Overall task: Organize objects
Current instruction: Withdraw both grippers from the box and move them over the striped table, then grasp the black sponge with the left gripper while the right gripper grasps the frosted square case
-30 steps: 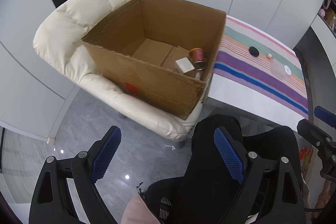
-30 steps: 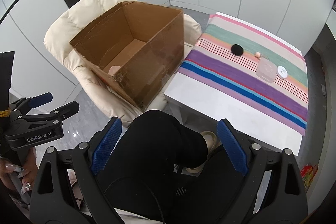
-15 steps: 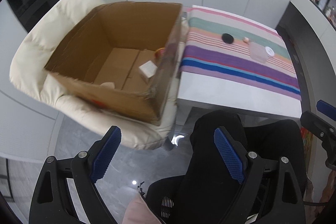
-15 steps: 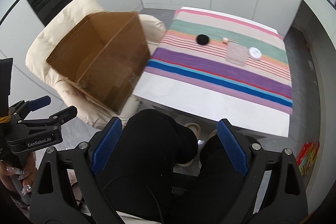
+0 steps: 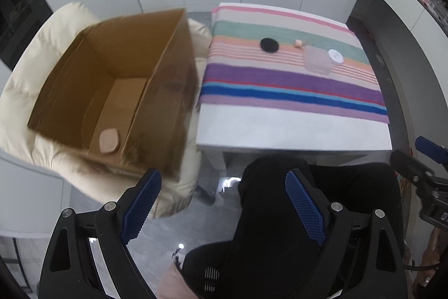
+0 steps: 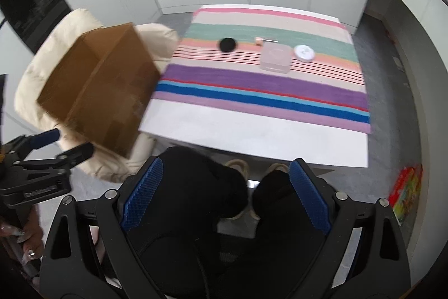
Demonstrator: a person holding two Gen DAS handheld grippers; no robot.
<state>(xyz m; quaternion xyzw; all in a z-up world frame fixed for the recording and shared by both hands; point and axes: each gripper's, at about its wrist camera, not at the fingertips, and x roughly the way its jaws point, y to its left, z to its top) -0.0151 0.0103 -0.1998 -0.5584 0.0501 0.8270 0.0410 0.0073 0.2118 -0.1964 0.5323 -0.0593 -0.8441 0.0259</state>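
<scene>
Fingers on both grippers, left [image 5: 224, 210] and right [image 6: 225, 194], spread wide, holding nothing, hovering over lap. Leftover bits, black disc [image 6: 227, 44], clear box [image 6: 275, 57], white lid [image 6: 304, 53], sit far across table [image 6: 252, 131], straight ahead; right gripper looks nearer. Cardboard box [image 5: 117, 91] on chair [image 5: 25, 86], left.

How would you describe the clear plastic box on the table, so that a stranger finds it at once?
Start at the striped cloth on the white table. Four small things lie in a row on its far half. The clear plastic box is the only square, see-through one, beside the round white tin.
</scene>
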